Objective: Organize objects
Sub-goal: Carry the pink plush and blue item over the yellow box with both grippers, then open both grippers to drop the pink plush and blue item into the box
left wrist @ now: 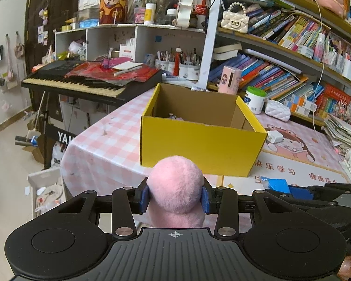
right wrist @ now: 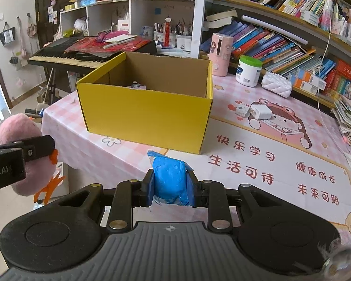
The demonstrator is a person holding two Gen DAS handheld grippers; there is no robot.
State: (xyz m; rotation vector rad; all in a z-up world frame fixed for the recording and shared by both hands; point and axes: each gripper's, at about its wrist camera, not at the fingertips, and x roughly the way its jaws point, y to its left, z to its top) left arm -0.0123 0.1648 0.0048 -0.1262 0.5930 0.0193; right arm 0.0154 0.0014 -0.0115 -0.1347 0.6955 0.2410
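My left gripper is shut on a pink plush toy, held above the table's near edge in front of the open yellow cardboard box. The toy also shows in the right wrist view, at the far left, with orange feet. My right gripper is shut on a blue plastic-wrapped packet, held above the table, just in front of the box. The packet also shows in the left wrist view. A small item lies inside the box.
A white charger and a small white box lie on the pink cartoon mat right of the box. A white jar with a green lid, a pink canister, bookshelves and a keyboard stand behind.
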